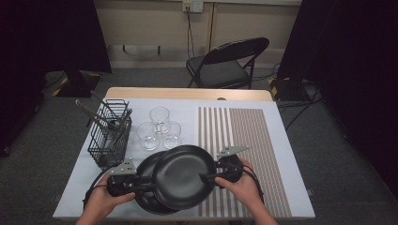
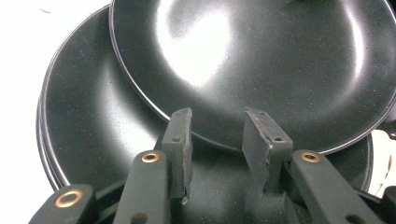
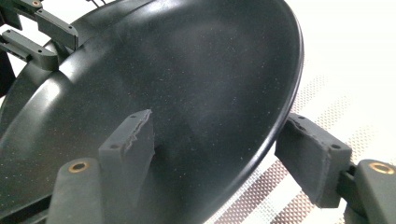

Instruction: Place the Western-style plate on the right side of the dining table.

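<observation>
Looking down from the high view, we see the top black plate [image 1: 180, 177] in the lower middle of the frame, tilted and overlapping a stack of black plates [image 1: 148, 199] that lies under it to the lower left. We hold the right gripper [image 1: 210, 177] at the plate's right edge and the left gripper [image 1: 146, 184] at the lower left, over the stack.

In the right gripper view the top black plate [image 3: 177, 93] fills the upper left, its rim running between our two jaws: one pad sits over the inner face at lower left, the other lies outside the rim at lower right. A slim gap seems to remain at the outer pad, so we read these jaws as spread around the rim and not pressing, though the angle is poor.

In the left gripper view our jaws rise from the bottom centre, parted, with the rim of the top black plate [image 2: 261, 70] just beyond their tips and the stack of black plates [image 2: 93, 116] beneath; nothing is clamped between them.

On the pale table [image 1: 281, 140], three clear glasses [image 1: 159, 127] cluster in the upper middle of the high view, a black wire basket [image 1: 110, 136] holding utensils stands at left, and a striped mat [image 1: 248, 140] covers the right part. A folding chair [image 1: 225, 63] stands beyond the table at the top.
</observation>
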Motion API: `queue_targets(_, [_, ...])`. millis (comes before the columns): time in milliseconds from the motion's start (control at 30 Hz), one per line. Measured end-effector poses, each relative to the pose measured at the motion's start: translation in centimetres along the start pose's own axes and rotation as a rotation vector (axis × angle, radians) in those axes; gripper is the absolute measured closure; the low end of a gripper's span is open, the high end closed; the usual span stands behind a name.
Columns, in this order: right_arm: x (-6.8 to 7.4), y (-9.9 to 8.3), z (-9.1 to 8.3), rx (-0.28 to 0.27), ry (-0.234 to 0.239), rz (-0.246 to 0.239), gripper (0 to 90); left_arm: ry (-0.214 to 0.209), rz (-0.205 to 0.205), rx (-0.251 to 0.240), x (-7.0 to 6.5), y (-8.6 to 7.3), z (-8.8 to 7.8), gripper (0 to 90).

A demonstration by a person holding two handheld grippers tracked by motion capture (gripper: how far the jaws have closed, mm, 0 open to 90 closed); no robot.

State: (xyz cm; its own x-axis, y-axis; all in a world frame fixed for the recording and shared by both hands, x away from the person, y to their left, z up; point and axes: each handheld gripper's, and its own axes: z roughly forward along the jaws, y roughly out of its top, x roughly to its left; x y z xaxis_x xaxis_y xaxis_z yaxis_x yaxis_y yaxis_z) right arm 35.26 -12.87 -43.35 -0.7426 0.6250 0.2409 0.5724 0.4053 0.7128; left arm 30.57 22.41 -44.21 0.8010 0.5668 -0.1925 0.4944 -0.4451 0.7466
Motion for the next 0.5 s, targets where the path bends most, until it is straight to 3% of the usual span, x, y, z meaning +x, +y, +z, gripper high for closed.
queue_targets(500, [-0.15,-0.05,-0.04,0.008,0.025,0.051,33.6,-0.004,0.001,0.002,-0.05,0.03,0.01,61.0])
